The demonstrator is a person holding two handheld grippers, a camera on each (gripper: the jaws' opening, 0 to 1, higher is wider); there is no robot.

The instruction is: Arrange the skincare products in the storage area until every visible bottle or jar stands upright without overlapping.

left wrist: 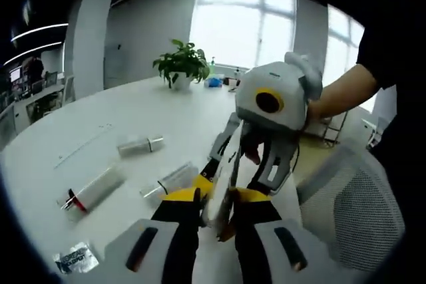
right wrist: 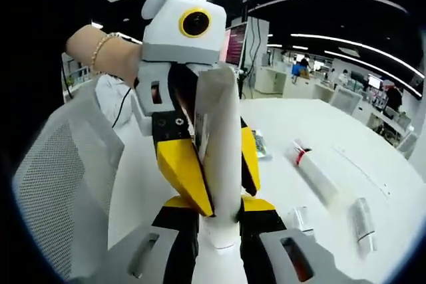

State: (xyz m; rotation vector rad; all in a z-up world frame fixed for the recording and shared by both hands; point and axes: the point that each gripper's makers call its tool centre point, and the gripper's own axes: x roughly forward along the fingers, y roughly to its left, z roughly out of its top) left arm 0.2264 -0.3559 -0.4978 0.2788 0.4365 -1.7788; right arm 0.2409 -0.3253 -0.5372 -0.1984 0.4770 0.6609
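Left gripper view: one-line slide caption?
Both grippers, left and right, clamp one white tube above a white table with three tubes lying flat.

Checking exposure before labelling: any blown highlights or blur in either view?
Left gripper view: big windows blown out, backlighting the green potted plant; clear tubes on the white table slightly soft. Right gripper view: ceiling light strips glare, white tube gripped by both grippers sharp, far tubes blurred.

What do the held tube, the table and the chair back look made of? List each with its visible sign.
Tube, pinched by both the left gripper and the right gripper: probably soft plastic, matte white, creased flat at one end.
Table: smooth white top, likely laminate; it reflects window light softly.
Chair back: pale mesh fabric, fine grid visible.
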